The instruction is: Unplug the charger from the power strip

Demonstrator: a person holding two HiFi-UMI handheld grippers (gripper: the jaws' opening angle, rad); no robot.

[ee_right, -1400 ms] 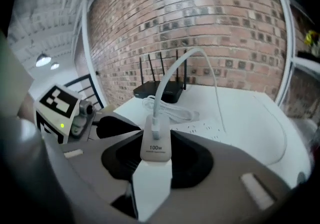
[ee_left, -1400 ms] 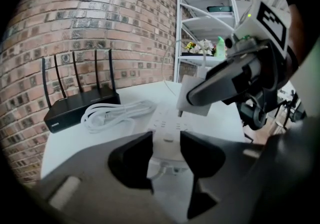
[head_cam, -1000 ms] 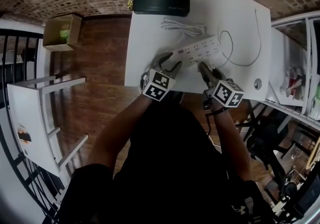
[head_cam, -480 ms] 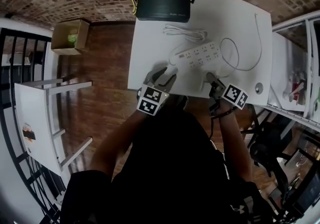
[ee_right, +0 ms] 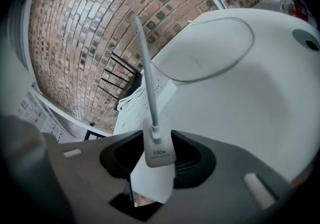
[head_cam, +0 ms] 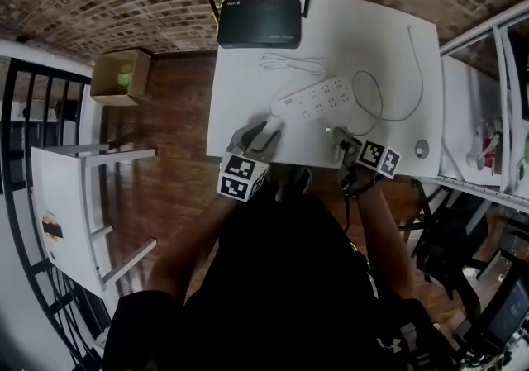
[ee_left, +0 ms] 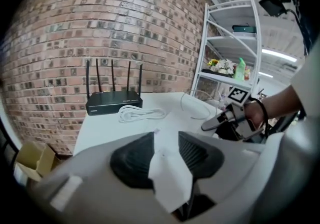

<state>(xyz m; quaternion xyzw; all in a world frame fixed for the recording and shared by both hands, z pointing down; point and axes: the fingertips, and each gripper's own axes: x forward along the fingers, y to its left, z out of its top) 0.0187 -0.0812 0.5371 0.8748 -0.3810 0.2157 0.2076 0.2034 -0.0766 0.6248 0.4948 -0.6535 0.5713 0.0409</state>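
The white charger is out of the power strip and sits between the pads of my right gripper, low over the table's near edge. Those pads still touch its sides while the jaws are opening. Its thin cable rises from it and loops across the table. In the right gripper view the power strip lies beyond the charger. My left gripper hovers near the strip's left end, its jaws closing with nothing between them. The left gripper view shows only tabletop ahead.
A black router with antennas stands at the table's far edge, and a coiled white cord lies in front of it. A round grommet sits at the right. A cardboard box is on the floor to the left. A white shelf unit stands at the right.
Both grippers have drawn back from the power strip toward the table's near edge. The right one has come down with the charger. The left one has lifted off the strip.
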